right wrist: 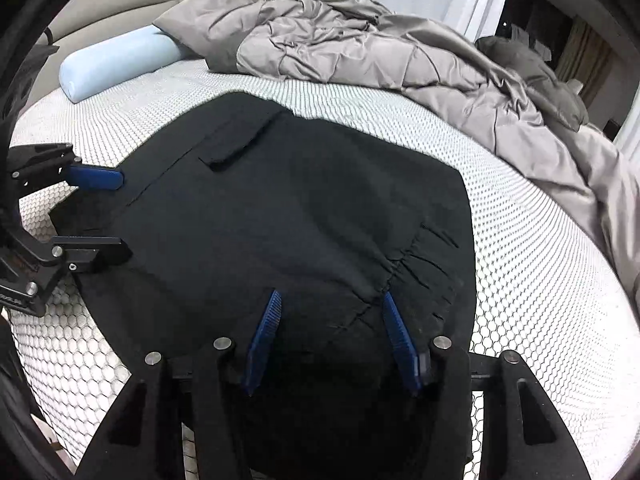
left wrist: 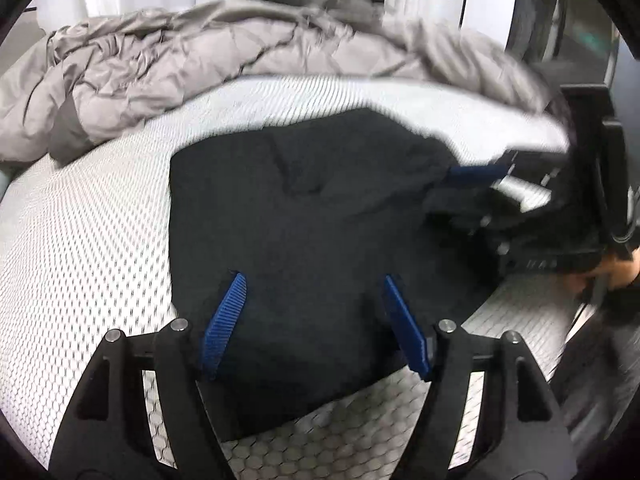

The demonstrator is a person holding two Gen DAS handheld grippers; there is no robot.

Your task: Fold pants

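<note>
The black pants (right wrist: 280,216) lie on the bed (right wrist: 540,264), already doubled into a compact, roughly square bundle on the white honeycomb-patterned cover, near the bed's front edge and well clear of the rumpled grey duvet (right wrist: 360,52) heaped along the far side. That bare stretch of cover looks chosen as the flat working ground, with the bedding pushed back to leave room.

The left tool (left wrist: 312,320) hangs over the near edge of the bundle with its blue pads spread apart and nothing pinched between them; the cloth simply lies under the gap. The right tool (right wrist: 328,336) stands the same way over its own side of the bundle, by the gathered elastic waistband, jaws apart and released. With both let go and the cloth lying flat, I'd judge a fold has just been laid down and the hands are free for smoothing or another fold.

A pale blue bolster (right wrist: 116,64) rests at the bed's far left corner, beside the duvet.

Much is hard to read. The left view is smeared by motion, so the right tool there is a dark blur with one blue pad showing, and a hand behind it is barely made out. How many layers the bundle holds, and where the legs end, cannot be told; the black fabric swallows its own creases.
</note>
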